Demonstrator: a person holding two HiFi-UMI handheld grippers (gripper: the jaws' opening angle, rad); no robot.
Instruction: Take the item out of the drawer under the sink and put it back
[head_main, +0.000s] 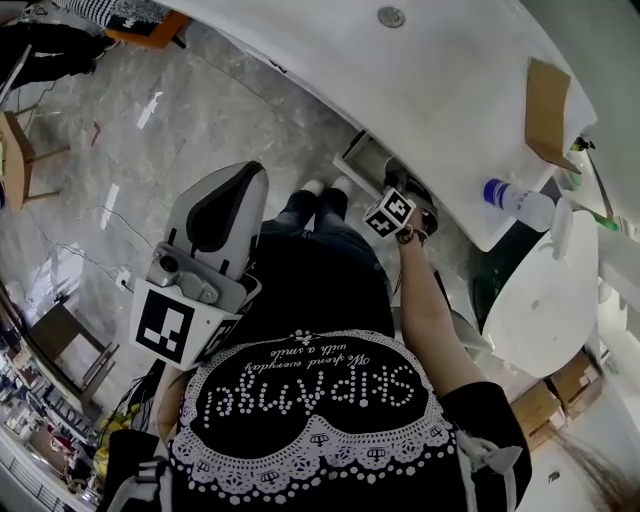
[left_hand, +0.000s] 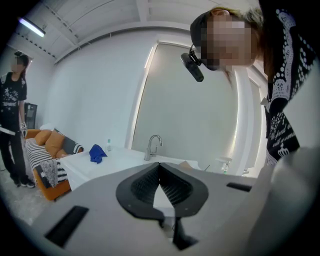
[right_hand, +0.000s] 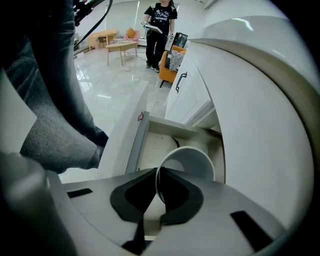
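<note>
The left gripper (left_hand: 160, 170) is held up at the left, its jaws pressed together on nothing. The right gripper (right_hand: 158, 175) points down at the open drawer (right_hand: 150, 145). Its jaws pinch the rim of the white cup (right_hand: 192, 162), which sits within the drawer opening.

Judged progress: the drawer is open and the cup is gripped. Lifting it clear and returning it are not yet done.

The white desk (head_main: 440, 80) carries a bottle (head_main: 520, 203) and a piece of cardboard (head_main: 547, 110). The floor (head_main: 200, 110) is grey marble.

Cup (right_hand: 196, 161) partly behind right gripper (right_hand: 158, 174)
</note>
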